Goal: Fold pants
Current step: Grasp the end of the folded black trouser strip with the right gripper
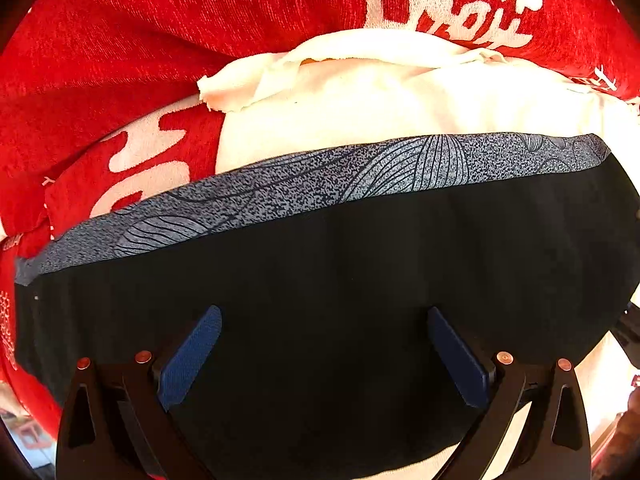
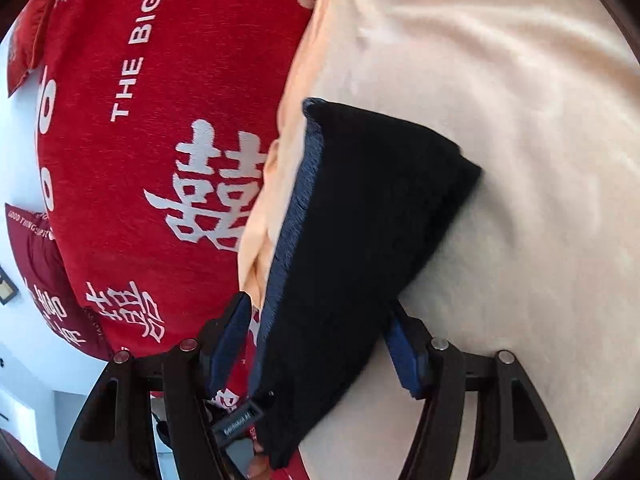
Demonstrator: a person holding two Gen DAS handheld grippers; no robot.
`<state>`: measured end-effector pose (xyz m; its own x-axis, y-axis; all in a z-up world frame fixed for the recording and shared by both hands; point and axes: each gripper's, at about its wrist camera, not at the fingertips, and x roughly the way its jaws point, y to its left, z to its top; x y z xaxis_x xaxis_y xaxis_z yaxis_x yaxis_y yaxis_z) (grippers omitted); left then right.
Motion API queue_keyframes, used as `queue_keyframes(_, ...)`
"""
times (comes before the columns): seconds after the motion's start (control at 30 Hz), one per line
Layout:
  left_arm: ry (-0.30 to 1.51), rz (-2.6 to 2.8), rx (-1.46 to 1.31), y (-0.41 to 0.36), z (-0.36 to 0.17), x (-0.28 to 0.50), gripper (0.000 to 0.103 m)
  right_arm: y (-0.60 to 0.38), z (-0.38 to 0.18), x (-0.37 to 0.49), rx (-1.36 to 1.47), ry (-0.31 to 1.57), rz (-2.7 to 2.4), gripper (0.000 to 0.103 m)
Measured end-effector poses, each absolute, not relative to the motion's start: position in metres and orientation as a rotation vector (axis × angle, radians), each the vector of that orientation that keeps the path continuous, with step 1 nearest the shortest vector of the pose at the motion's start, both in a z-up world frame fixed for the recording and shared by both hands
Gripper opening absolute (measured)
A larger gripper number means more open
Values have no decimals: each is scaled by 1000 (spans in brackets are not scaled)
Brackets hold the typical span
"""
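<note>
The black pants [image 1: 340, 280] lie folded into a thick dark slab on a cream sheet [image 1: 400, 108], and in the left wrist view they fill the whole lower half of the picture. Along their far edge runs a grey-blue patterned band [image 1: 320, 184], speckled and drawn with thin curving lines, stretching from about 9 o'clock up toward 2 o'clock. The left gripper [image 1: 324, 356] points steeply down over the dark cloth with its jaws spread wide; its blue fingers [image 1: 192, 356] stand well apart at 7 and 5 o'clock, and I cannot tell whether their tips touch the fabric. In the right wrist view the same pants [image 2: 360, 240] appear as a tapering black wedge running from 12 o'clock down to 6 o'clock, with a blue edge [image 2: 296, 216] along its left side. The right gripper [image 2: 320, 344] also stands wide, and the lower part of the folded bundle lies between its blue pads [image 2: 228, 344]; the right pad sits just at the cloth's edge, the left one stands apart from it, so no squeeze shows. At 6 o'clock, under the bundle, a fingertip [image 2: 258, 468] and part of the other tool [image 2: 236, 424] peek out. Beyond the cream sheet, from 12 round to 9 o'clock, lies a red blanket [image 2: 140, 160] woven with white characters and lettering.
</note>
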<state>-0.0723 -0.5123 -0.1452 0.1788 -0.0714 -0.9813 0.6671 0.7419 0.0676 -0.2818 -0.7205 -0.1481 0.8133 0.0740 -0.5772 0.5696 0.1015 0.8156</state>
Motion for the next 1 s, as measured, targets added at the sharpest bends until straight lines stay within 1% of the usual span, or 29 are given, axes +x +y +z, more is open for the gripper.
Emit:
queue_keyframes(0.03,1289,-562,567,-513,-140,-71,89,-723,-148,-277,1434,554,-387,69)
queue_keyframes(0.07,1273,-572,573,-515,-133,-71,83,-724,-148,-273,1434,556,-385,69)
queue_keyframes(0.1,1247,-581,584,-517,-125,-71,83,-726,-148,-270,1441,563,-385,68)
queue_keyframes(0.13,1202,-586,597,-520,-115,-73,83,-728,-148,-269,1452,570,-392,61)
queue_keyframes(0.17,1181,-592,603,-522,-110,-73,83,-729,-150,-268,1469,579,-405,50)
queue_keyframes(0.2,1162,-602,604,-524,-105,-73,83,-731,-153,-267,1488,601,-427,19)
queue_keyframes(0.23,1149,-614,605,-527,-102,-74,83,-732,-159,-269,1520,605,-440,17)
queue_keyframes(0.3,1143,-616,614,-533,-106,-74,83,-732,-162,-275,1560,569,-425,16)
queue_keyframes(0.37,1179,-597,614,-533,-117,-72,83,-728,-155,-278,1542,566,-424,16)
queue_keyframes(0.4,1195,-586,605,-528,-121,-76,83,-725,-151,-280,1532,572,-422,19)
queue_keyframes(0.43,1219,-569,596,-525,-129,-75,83,-721,-148,-284,1522,601,-436,23)
queue_keyframes(0.47,1231,-563,594,-520,-133,-75,83,-718,-147,-289,1514,635,-461,33)
queue_keyframes(0.5,1242,-565,585,-515,-138,-74,84,-713,-147,-295,1512,664,-474,53)
queue_keyframes(0.57,1220,-554,581,-513,-140,-75,91,-708,-145,-305,1511,623,-464,55)
queue_keyframes(0.77,1199,-577,636,-518,-136,-76,92,-734,-151,-300,1542,452,-554,55)
queue_keyframes(0.8,1196,-578,640,-519,-136,-77,92,-740,-153,-298,1563,434,-552,52)
queue_keyframes(0.83,1194,-576,642,-519,-137,-77,92,-747,-155,-295,1596,430,-524,24)
queue_keyframes(0.87,1193,-574,643,-520,-138,-77,92,-751,-153,-291,1609,415,-479,13)
queue_keyframes(0.9,1192,-572,642,-519,-138,-77,92,-751,-140,-285,1574,390,-406,13)
queue_keyframes(0.97,1194,-567,639,-518,-139,-76,92,-745,-113,-272,1424,454,-367,13)
queue_keyframes(1.0,1196,-567,640,-518,-140,-74,92,-742,-108,-268,1386,476,-360,17)
